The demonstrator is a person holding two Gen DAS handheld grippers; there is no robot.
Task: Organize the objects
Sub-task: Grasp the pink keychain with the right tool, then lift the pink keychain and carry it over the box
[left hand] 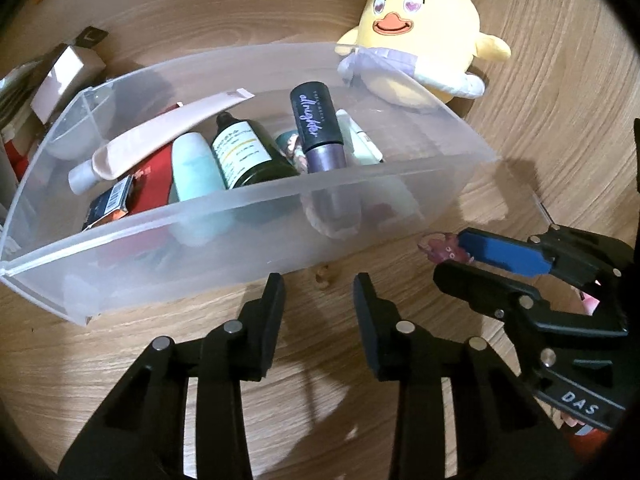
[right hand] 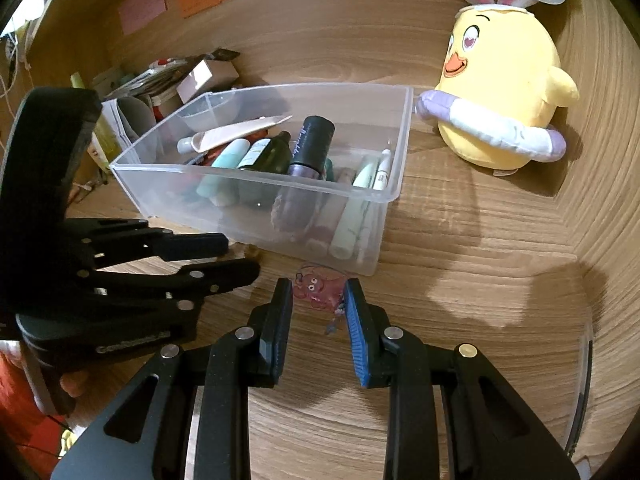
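Right gripper closing on a pink cartoon charm

The right gripper (right hand: pixel 316 294) stood half open, fingers bracketing the charm (right hand: pixel 318 286) without clamping, just before the clear bin (right hand: pixel 256 174); the left gripper (left hand: pixel 320 292) hung open, empty. Squeezing squarely should prevent slipping.

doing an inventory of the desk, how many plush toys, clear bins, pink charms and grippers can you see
plush toys: 1, the yellow chick plush
clear bins: 1, the clear bin, holding cosmetics
pink charms: 1, the pink charm between the right gripper jaws
grippers: 2, right gripper and left gripper
total: 5
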